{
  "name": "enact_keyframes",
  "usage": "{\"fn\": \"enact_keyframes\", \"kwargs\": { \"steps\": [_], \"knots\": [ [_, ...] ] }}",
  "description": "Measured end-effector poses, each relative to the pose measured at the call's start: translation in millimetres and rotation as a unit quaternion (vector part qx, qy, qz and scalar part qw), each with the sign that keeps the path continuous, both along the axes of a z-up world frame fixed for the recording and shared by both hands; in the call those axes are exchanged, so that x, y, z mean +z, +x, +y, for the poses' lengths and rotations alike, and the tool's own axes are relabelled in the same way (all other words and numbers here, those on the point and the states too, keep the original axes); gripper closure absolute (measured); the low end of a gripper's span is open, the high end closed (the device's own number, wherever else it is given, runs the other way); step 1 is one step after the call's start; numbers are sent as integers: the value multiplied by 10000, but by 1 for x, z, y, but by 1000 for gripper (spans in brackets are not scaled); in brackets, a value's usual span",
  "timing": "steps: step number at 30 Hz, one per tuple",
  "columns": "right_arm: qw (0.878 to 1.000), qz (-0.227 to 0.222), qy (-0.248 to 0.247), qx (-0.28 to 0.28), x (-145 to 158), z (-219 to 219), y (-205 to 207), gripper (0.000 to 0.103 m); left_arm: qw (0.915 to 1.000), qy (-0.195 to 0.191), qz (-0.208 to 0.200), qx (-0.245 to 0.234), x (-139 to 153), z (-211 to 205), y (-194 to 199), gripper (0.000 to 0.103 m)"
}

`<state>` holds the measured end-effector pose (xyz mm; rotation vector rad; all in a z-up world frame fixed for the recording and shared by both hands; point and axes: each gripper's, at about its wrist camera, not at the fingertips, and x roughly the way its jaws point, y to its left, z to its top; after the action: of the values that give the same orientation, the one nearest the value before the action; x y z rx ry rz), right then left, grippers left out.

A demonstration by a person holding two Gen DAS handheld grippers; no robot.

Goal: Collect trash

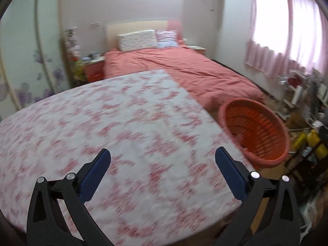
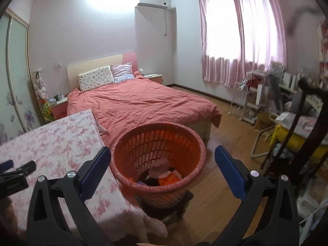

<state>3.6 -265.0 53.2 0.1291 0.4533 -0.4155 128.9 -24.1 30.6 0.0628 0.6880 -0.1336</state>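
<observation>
An orange slatted basket (image 2: 158,141) stands on a low dark stand beside the table, with pink, orange and dark items lying in its bottom. It also shows in the left wrist view (image 1: 256,129), to the right of the table. My right gripper (image 2: 163,155) is open and empty, held above and just in front of the basket. My left gripper (image 1: 163,157) is open and empty over the table with the pink floral cloth (image 1: 102,127); its tip shows at the left edge of the right wrist view (image 2: 18,168). No trash shows on the table.
A bed with a coral cover (image 2: 139,104) lies behind the table and basket. A wardrobe (image 1: 26,51) lines the left wall. Cluttered shelves, a yellow bag and a dark frame (image 2: 297,127) crowd the right side under the pink curtains. Wooden floor (image 2: 231,127) lies between.
</observation>
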Motion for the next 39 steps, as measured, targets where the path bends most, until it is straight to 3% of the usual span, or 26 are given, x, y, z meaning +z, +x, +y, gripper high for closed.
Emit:
{"fn": "enact_keyframes", "kwargs": {
  "steps": [12,19,24,39],
  "knots": [
    [9954,-498,-806,-106,-5,57,-62,4,9957,-370,-715,457,1,37,-71,2],
    [9966,-467,-674,-59,-10,73,-81,4,9911,-137,-1149,654,-2,37,-104,2],
    [9979,-294,-561,164,-16,85,-87,4,9912,-122,-1123,697,-11,38,-117,2],
    [9990,5,-437,113,-34,91,-84,4,9933,-55,-908,718,-26,32,-124,2]
  ]
}}
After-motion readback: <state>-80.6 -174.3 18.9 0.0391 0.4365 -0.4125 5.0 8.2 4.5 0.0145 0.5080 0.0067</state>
